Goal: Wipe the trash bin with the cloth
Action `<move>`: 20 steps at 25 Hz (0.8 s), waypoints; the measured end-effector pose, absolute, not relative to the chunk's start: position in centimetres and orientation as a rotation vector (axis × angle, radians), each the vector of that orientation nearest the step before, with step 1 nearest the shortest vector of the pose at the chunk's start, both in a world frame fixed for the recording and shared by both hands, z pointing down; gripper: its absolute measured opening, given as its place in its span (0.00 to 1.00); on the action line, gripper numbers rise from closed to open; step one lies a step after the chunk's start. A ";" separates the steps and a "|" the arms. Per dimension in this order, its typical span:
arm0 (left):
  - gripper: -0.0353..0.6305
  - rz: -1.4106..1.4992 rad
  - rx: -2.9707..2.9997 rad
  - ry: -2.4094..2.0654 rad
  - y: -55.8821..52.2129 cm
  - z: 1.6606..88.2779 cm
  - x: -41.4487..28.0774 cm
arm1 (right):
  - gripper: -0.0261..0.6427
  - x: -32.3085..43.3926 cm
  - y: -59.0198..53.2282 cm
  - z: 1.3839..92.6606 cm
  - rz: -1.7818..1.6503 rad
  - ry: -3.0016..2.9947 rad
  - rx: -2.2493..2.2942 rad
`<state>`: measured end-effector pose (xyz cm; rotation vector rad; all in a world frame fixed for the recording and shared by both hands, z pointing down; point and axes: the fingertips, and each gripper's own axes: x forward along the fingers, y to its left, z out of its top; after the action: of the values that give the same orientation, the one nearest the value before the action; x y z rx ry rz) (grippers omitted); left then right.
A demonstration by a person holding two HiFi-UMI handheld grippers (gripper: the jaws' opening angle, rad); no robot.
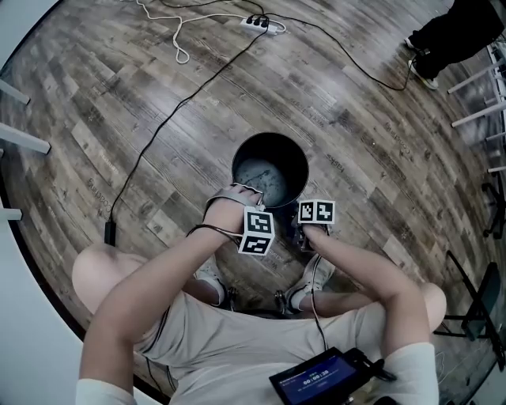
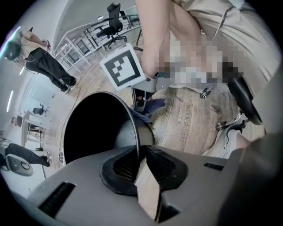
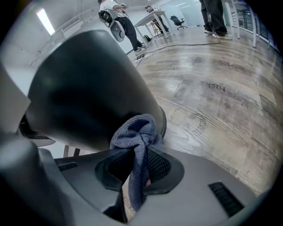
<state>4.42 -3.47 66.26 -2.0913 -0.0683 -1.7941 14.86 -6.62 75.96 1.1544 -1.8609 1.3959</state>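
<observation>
Scene: A person bends over a dark, round trash bin [image 1: 294,158] that stands upright on a wood-plank floor [image 1: 158,119], just ahead of the person's shoes [image 1: 304,294].
Left tongs [image 2: 139,161]: Clenched on the bin's thin rim, with the metal edge running straight in between the two pads. The gripper points steeply down at the near side of the bin's mouth.
Right tongs [image 3: 139,165]: Grasping a bunched blue cloth [image 3: 135,132], whose tail hangs back between the pads.
Cloth: Its wadded end lies against the bin's outer wall, low down by the base and close to the floor.
Bin: The mouth opens upward. The inner wall is dark, and the bottom looks pale and smeared in the head view.
Surroundings: A white power strip [image 1: 261,24] lies well beyond the bin, its cables trailing across the planks.
</observation>
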 end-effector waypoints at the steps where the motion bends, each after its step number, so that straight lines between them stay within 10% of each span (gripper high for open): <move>1: 0.15 -1.797 -2.100 -0.063 -3.4 66.2 4.6 | 0.14 14.9 -6.7 76.9 1.403 -1.855 1.157; 20: 0.21 -1.769 -2.127 -0.037 -3.2 65.6 5.7 | 0.14 17.6 -7.7 80.4 1.466 -1.722 1.157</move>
<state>5.75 -3.22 65.62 -2.1269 -0.0373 -1.7693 17.60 -7.65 80.42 1.1567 -1.7215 1.4657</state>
